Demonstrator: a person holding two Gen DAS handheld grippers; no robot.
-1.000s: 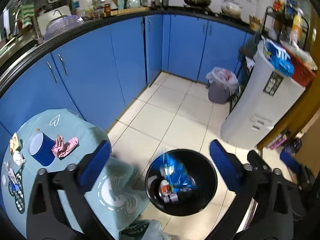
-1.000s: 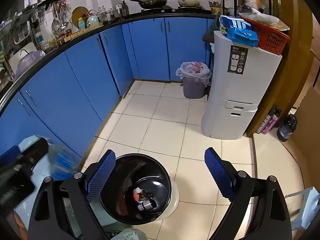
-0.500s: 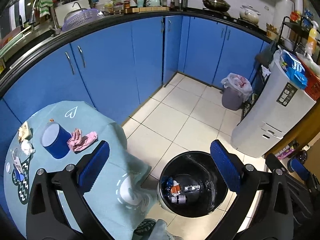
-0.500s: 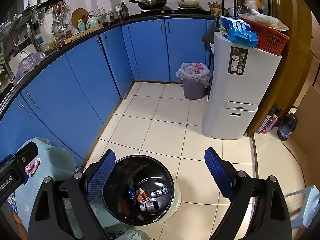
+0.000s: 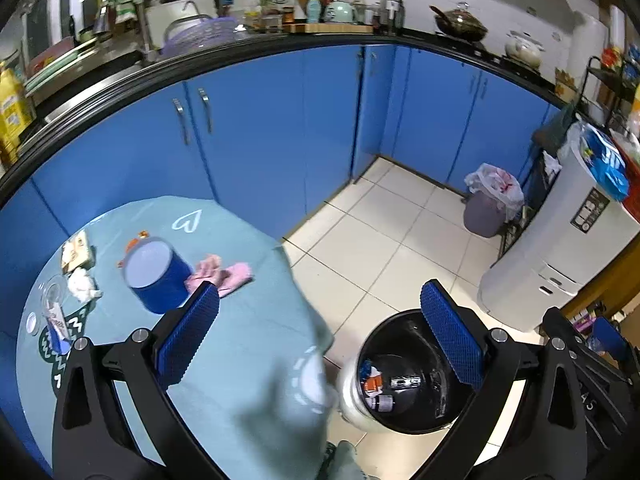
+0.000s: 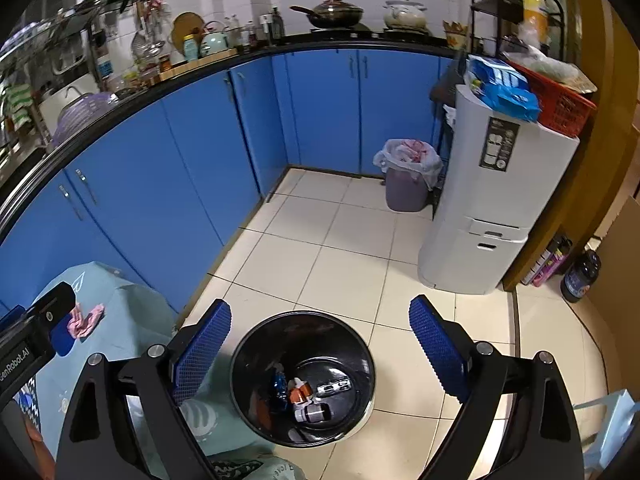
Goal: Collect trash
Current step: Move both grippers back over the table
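A black trash bin (image 5: 424, 416) stands on the floor beside a round table with a teal cloth (image 5: 224, 344); it also shows in the right wrist view (image 6: 248, 364), with a blue wrapper, a small bottle and other trash inside. On the table lie a pink crumpled piece (image 5: 224, 274), a white crumpled tissue (image 5: 82, 284), a snack packet (image 5: 76, 250) and a blue wrapper (image 5: 56, 330). My left gripper (image 5: 318, 338) is open and empty, over the table's edge. My right gripper (image 6: 320, 348) is open and empty above the bin.
A blue round tin (image 5: 156, 280) stands on the table. Blue cabinets (image 5: 256, 140) curve behind it. A white appliance (image 6: 484, 208) and a lined grey bin (image 6: 406, 184) stand at the far right. The left gripper's body (image 6: 28, 340) shows at the right view's left edge.
A blue wrapper fell from my left gripper into the bin. The left gripper then swung left, toward the table. The right gripper has barely moved.
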